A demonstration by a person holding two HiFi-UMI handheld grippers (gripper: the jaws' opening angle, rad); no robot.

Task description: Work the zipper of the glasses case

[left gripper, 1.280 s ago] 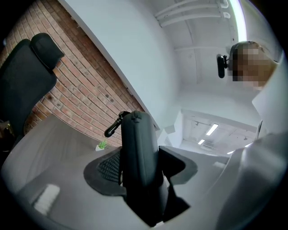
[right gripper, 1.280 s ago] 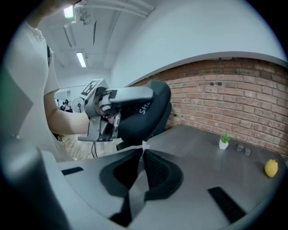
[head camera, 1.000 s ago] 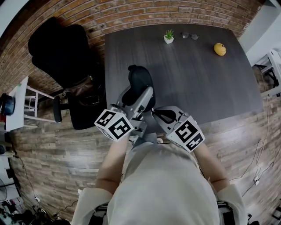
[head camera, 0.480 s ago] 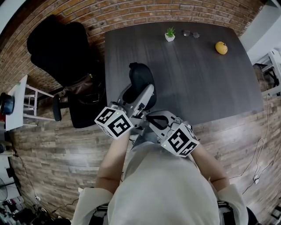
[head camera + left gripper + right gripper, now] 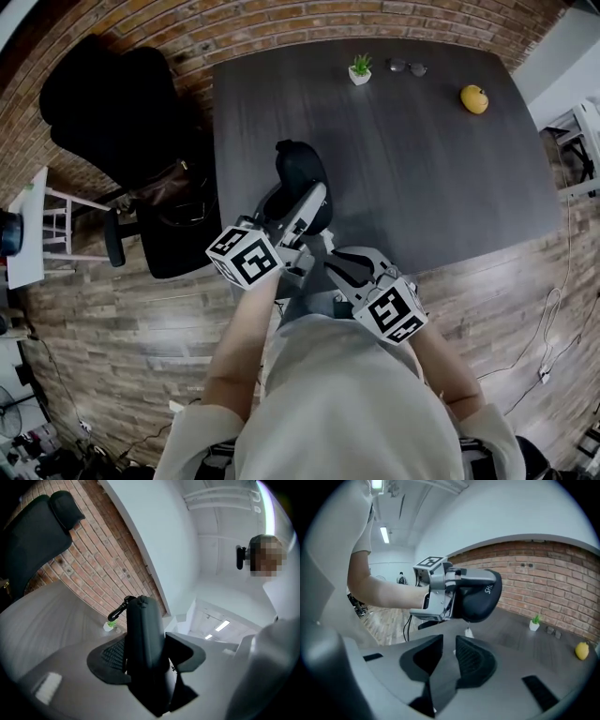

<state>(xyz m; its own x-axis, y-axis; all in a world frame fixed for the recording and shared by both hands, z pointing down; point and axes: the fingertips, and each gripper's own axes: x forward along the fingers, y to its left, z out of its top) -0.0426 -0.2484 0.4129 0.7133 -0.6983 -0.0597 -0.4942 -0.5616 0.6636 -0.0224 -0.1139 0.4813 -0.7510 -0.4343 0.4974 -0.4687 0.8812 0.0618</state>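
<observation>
Potted plant (image 5: 360,72), glasses (image 5: 406,67), yellow fruit (image 5: 474,98) on dark table (image 5: 450,178); black chair (image 5: 112,122) beside

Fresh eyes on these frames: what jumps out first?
The black case clamped in the left gripper, above the near side of the table. Beside it the right gripper, whose jaws have just been opening, with nothing between them. At its far edge sit a yellow fruit, a small plant and glasses.

The glasses case (image 5: 298,169) looks smooth matt black, the table (image 5: 422,169) matt dark wood grain, the brick wall (image 5: 281,23) at twelve o'clock rough red, the plank floor (image 5: 122,319) at eight o'clock worn wood
</observation>
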